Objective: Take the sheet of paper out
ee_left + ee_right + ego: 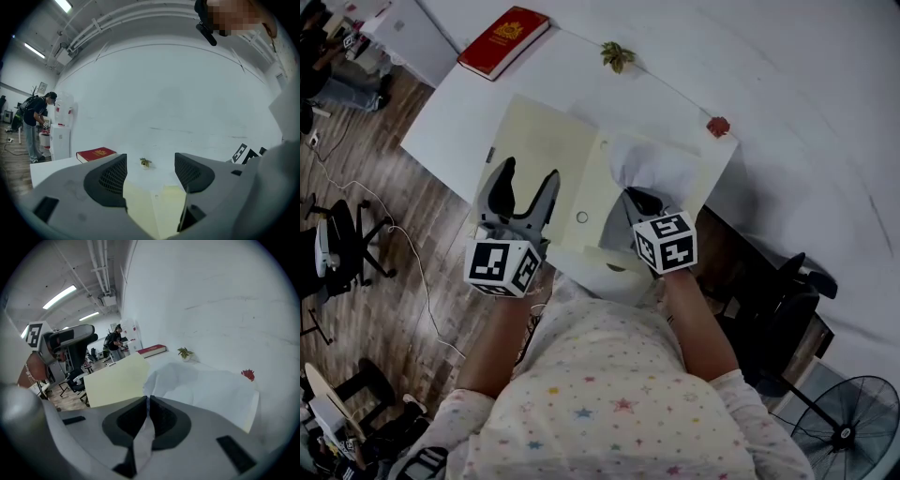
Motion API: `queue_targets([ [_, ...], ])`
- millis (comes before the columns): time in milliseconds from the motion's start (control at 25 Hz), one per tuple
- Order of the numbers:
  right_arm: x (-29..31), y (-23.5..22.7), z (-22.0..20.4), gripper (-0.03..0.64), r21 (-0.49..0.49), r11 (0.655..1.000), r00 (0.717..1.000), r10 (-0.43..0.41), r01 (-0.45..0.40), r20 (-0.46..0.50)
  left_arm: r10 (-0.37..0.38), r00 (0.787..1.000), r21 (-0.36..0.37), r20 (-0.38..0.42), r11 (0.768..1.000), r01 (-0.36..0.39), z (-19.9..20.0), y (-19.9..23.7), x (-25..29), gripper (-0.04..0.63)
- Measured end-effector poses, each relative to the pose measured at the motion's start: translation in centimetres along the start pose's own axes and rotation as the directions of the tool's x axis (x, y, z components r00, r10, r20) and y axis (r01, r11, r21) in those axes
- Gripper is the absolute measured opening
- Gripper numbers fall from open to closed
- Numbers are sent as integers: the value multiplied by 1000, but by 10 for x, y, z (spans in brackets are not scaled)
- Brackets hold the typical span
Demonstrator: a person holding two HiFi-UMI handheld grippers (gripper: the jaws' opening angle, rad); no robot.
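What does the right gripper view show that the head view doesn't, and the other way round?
Only the right gripper view: the right gripper with its jaws shut on an edge of the white sheet of paper. Only the head view: the left gripper with its jaws apart, above the left flap of the cream folder. Both: the open folder, the paper, the red book and the small plant.

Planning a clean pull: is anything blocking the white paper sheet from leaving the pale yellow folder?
Nothing visible. The pale yellow folder lies open; the right gripper is shut on the white paper sheet; the open left gripper hovers beside it.
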State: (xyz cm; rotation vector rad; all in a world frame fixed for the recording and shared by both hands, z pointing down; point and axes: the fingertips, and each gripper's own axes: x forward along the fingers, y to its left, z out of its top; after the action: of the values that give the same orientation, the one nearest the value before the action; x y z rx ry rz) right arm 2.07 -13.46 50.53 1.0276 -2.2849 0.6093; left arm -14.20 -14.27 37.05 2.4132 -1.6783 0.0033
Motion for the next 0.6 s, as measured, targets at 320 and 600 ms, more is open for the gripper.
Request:
queue_targets([
  [320,-16,-5,9,18,-47,997,997,-54,57,49,-8,1000,4,14,1000,8,6,-7,-1,296],
  [600,-31,-20,21,18,-3,992,984,-122,124,128,-20,999,4,27,1000,20,11,-12,-1,295],
])
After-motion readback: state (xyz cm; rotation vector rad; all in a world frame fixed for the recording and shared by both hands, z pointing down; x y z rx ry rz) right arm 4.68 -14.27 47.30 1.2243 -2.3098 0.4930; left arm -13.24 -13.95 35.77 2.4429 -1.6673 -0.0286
